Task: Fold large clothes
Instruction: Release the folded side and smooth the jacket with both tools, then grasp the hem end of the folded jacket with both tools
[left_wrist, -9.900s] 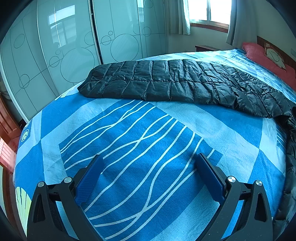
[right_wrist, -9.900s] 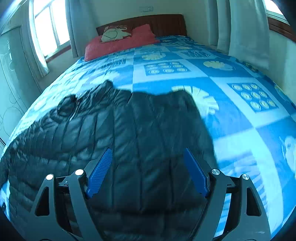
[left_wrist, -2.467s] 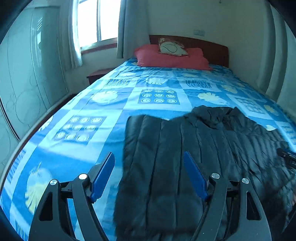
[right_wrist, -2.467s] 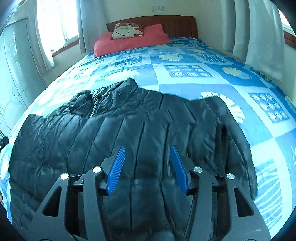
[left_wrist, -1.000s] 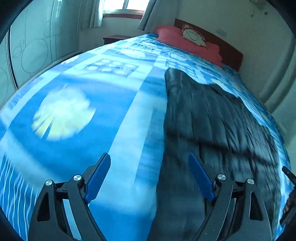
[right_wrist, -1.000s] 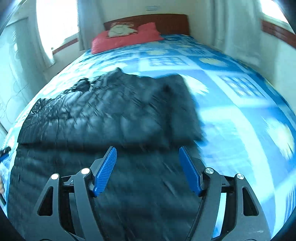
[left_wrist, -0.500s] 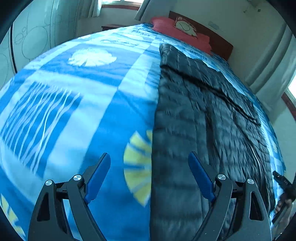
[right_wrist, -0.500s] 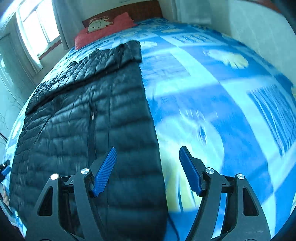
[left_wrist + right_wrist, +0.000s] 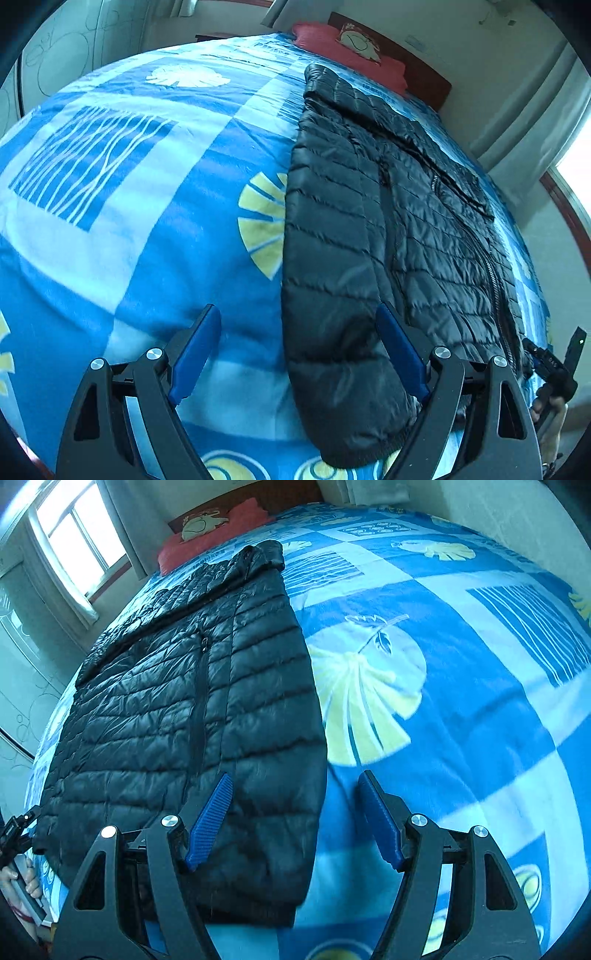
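Note:
A black quilted puffer jacket (image 9: 399, 229) lies lengthwise on the blue patterned bed, both sleeves folded in over its body; it also shows in the right wrist view (image 9: 192, 709). My left gripper (image 9: 295, 350) is open and empty, low over the hem's left corner, its right finger over the fabric. My right gripper (image 9: 295, 819) is open and empty over the hem's right corner, its left finger over the fabric. The other gripper and hand show at the frame edge in the left wrist view (image 9: 554, 365) and in the right wrist view (image 9: 14, 834).
The blue bedspread (image 9: 129, 221) stretches wide on both sides of the jacket (image 9: 461, 701). A red pillow (image 9: 343, 44) and wooden headboard are at the far end. Curtains and a window (image 9: 77, 539) line the walls.
Both grippers have pulled back toward the foot of the bed and dropped to the jacket's hem corners. The jacket now lies long and narrow with sleeves folded in.

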Demonstrator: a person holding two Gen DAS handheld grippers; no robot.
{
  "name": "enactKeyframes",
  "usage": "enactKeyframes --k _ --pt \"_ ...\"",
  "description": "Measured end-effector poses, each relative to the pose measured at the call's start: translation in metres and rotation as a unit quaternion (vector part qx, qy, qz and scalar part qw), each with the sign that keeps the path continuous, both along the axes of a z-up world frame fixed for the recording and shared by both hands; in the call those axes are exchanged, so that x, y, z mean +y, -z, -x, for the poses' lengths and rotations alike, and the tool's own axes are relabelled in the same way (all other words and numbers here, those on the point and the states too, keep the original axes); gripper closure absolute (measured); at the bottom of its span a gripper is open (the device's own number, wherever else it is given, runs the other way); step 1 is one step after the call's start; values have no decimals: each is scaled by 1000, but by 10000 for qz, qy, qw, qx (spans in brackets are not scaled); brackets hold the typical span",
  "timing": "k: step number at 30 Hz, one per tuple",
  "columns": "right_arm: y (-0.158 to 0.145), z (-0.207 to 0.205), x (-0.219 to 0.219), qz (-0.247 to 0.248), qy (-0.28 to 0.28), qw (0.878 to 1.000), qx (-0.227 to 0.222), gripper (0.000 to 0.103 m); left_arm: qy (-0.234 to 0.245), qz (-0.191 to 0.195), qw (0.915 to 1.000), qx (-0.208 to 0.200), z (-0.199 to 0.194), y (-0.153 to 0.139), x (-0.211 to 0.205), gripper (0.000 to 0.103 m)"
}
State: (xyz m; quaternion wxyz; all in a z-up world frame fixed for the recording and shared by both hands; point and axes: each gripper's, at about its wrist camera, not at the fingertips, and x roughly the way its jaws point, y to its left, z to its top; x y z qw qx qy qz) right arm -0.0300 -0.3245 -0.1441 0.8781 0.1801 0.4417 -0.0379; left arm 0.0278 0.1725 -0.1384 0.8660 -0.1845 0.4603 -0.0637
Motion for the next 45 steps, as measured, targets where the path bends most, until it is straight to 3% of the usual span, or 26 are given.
enactKeyframes --k 6,9,11,13,17,19,33,45 --pt "-2 16 11 -78 -195 9998 0 33 171 80 9998 -24 9 1 -6 19" --pt "0 21 16 -164 -257 9995 -29 46 224 73 9997 -60 13 0 -8 20" --pt "0 22 17 -258 -320 9991 -33 57 281 84 9995 -84 15 0 -11 28" --pt "-1 22 18 -284 -326 9991 -31 60 403 183 9990 -85 15 0 -14 43" --pt "-4 22 20 -291 -343 9990 -74 73 462 274 9985 -87 17 2 -19 52" --pt "-4 23 17 -388 -332 9986 -113 79 417 230 9988 -132 19 1 -19 62" --pt "-7 29 10 -719 -345 9965 -246 87 399 371 9980 -315 24 -8 -16 86" --pt "-30 47 3 -1147 -443 9910 -524 90 507 345 9958 -681 45 -40 -15 91"
